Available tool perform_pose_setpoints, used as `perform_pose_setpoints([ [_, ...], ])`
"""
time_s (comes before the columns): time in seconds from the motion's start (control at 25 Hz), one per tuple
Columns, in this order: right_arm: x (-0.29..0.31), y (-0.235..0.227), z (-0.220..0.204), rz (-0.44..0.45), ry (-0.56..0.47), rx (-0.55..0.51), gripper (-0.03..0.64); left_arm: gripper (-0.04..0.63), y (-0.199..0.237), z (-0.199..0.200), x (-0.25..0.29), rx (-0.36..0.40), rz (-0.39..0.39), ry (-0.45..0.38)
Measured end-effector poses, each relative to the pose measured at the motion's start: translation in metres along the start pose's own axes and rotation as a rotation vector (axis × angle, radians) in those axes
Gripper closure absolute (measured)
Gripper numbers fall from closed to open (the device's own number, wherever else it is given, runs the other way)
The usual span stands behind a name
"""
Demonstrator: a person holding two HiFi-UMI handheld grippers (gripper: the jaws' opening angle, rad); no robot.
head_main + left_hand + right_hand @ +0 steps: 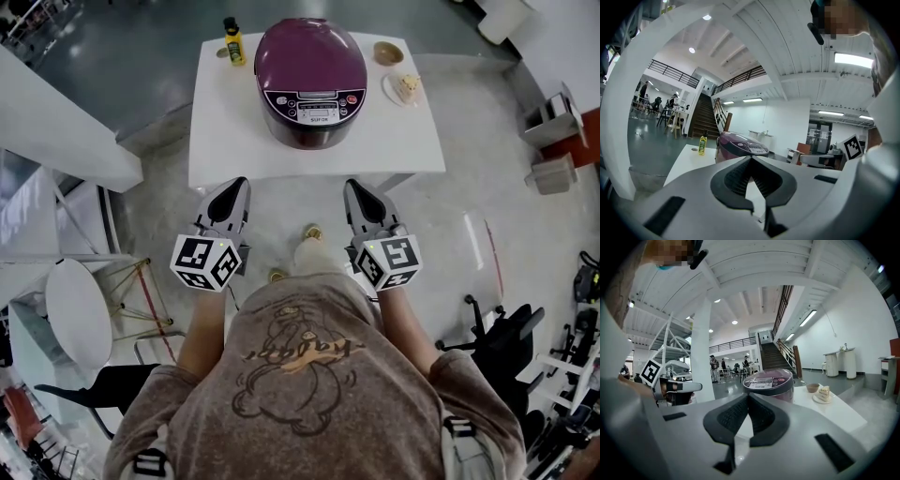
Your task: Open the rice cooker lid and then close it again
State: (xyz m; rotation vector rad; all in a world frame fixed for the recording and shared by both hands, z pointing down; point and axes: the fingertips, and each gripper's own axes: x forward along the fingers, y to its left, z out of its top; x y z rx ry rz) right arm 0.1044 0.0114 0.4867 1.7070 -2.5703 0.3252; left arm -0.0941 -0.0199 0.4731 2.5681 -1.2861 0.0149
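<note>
Two hand-held grippers, both empty. The left hand-held gripper (237, 184) hangs over the floor just short of the bench's (216, 155) near edge, on the left side. Its own view shows its jaws pressed together at the tips with nothing between them (751, 160). The right hand-held gripper (352, 185) hangs level with it, just short of the near edge on the right side, also pressed together on nothing (747, 397). Neither one touches the bench or anything on it, and each points roughly level toward it.

The rice cooker (310, 80), purple with a grey control panel, sits in the middle of the white bench, closer to the far edge. Its lid is down and its panel faces the near edge. It shows past the jaw tips in both gripper views (740, 146) (768, 382), well apart from them.

A yellow bottle (232, 41) with a dark cap stands upright at the far left corner. A small brown bowl (387, 52) sits at the far right corner. A white plate (395, 94) with a piece of cake (408, 86) lies just nearer along the right edge, beside the cooker and not touching it.

The person's forearms and brown printed shirt (309, 375) fill the bottom of the head view.
</note>
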Motion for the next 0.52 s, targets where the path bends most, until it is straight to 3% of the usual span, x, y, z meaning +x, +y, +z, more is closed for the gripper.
perform_pose_setpoints([
  [0.52,0.007,-0.009,-0.001,0.005,0.017,0.007,0.617,0.574,0.004,-0.002,0.012,-0.040,-0.003,0.025],
])
